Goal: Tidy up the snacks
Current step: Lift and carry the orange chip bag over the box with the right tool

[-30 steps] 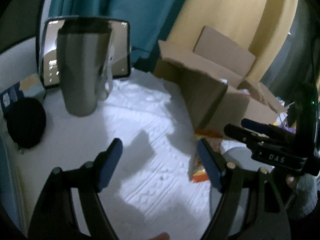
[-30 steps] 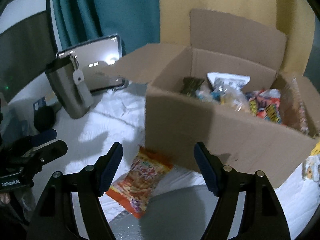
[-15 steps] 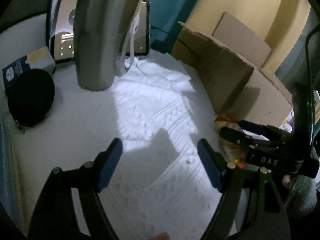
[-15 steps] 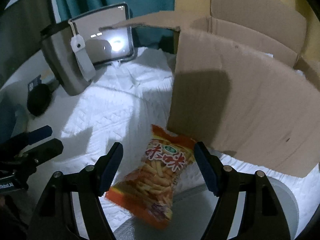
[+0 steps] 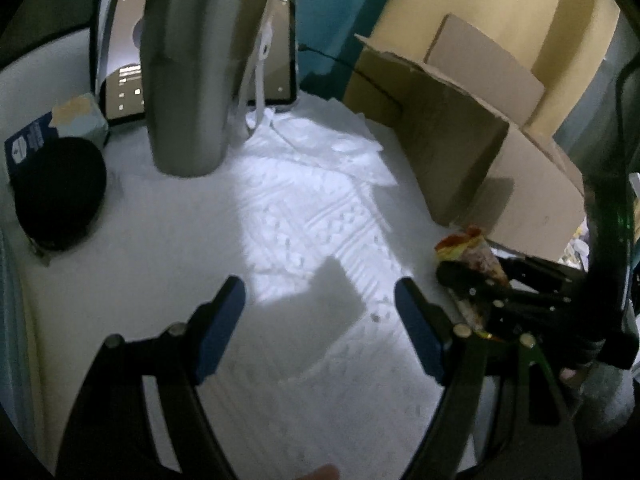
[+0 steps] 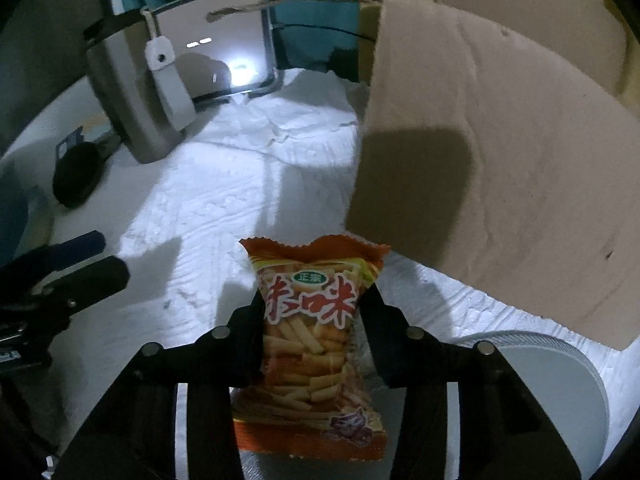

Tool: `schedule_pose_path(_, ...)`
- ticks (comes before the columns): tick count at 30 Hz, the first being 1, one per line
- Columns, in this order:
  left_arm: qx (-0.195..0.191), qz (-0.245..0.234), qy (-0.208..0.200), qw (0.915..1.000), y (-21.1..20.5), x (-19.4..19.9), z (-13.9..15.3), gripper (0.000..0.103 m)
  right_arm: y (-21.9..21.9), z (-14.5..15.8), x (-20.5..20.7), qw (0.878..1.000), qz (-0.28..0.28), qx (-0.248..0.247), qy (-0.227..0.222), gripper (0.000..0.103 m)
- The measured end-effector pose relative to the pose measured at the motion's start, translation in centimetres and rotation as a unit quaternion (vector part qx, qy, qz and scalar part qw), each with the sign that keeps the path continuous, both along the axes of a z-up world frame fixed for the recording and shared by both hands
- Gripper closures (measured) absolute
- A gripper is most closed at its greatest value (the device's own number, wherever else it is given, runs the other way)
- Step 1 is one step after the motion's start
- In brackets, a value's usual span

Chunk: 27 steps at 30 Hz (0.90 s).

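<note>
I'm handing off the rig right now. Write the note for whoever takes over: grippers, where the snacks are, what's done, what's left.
Right gripper: jaws shut on the orange snack bag, gripping it at mid-height, just in front of the cardboard box.
Left gripper: open, empty, over the white cloth.
The box's near wall hides its inside, so its contents cannot be seen.
Done: bag grasped.
Left: probably lift it over the box wall and release inside. Steer clear of the steel tumbler and tablet on the left.
</note>
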<state>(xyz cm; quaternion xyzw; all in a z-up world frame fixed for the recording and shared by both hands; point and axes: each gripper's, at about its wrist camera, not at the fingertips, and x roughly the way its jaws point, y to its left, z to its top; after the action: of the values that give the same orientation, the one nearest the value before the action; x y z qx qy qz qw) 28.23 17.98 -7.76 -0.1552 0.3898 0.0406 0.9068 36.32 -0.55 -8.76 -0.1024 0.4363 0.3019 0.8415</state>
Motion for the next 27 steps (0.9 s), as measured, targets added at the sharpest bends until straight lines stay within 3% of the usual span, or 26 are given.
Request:
schedule_pose_path(13, 0.034, -0.026, -0.034, 0.9985, -3.6, -0.3, 3.7, 0.025, -3.1, 3.9, -2.2, 0.999, 0.006, 0.034, -0.039, 0.058)
schedule_pose_path(27, 0.066, -0.065, -0.067, 0.9935, -9.5, 1.6, 7.5, 0.025, -11.0, 8.2, -1.6, 0.994, -0.036, 0.060, -0.083, 0.058)
